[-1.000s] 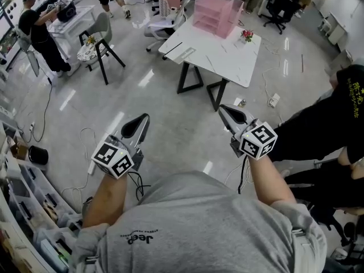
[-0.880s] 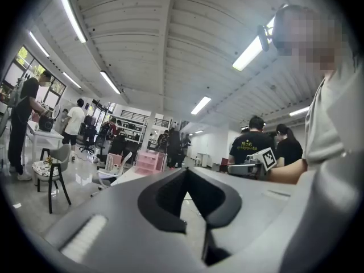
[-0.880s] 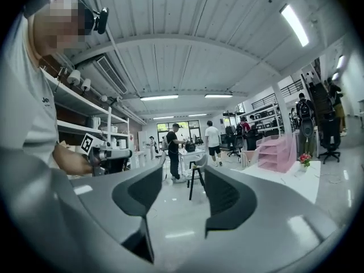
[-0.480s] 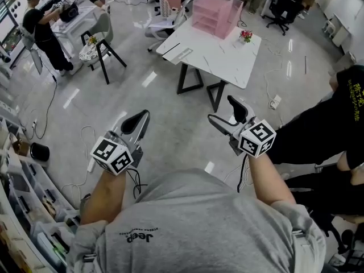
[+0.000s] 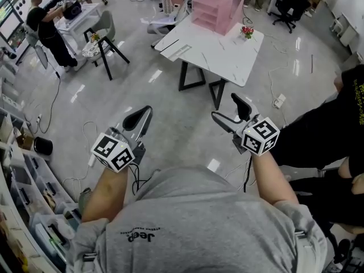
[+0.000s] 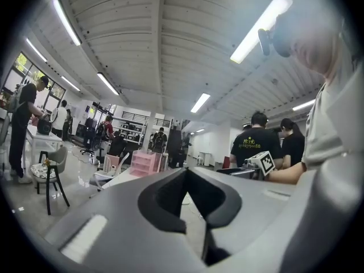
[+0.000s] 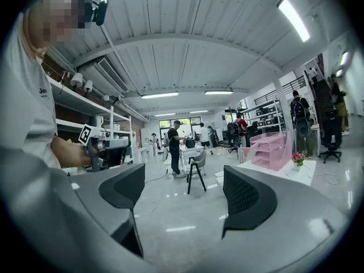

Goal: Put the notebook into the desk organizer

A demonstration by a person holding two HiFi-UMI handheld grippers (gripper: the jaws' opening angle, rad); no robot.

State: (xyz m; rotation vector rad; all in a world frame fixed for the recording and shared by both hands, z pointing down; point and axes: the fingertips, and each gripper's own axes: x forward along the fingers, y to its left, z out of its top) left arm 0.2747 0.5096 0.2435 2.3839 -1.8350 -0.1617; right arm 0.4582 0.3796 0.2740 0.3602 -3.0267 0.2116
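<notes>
View from the head camera, looking steeply down over a person's grey shirt and both forearms, each hand holding a gripper out level over a shiny grey floor. The left gripper has its jaws pressed together with nothing between them; its own view shows the two dark pads meeting at the tip. The right gripper has just been opening, and its jaws stand wide apart with only bare floor showing between them. Each gripper carries a cube with black and white square markers near the wrist.

Well ahead of both grippers stands a white bench on black legs. The pink desk organizer, with stacked drawers, sits at the far edge of the bench. To its right is a small pot of red flowers. Near the bench's near left corner lies a flat white item beside a thin dark strip; it is too small to tell whether this is the notebook.

At far left a person in black stands at another white table, with a grey chair nearby. Shelving with bins runs along the lower left edge. A second person in black fills the right edge
</notes>
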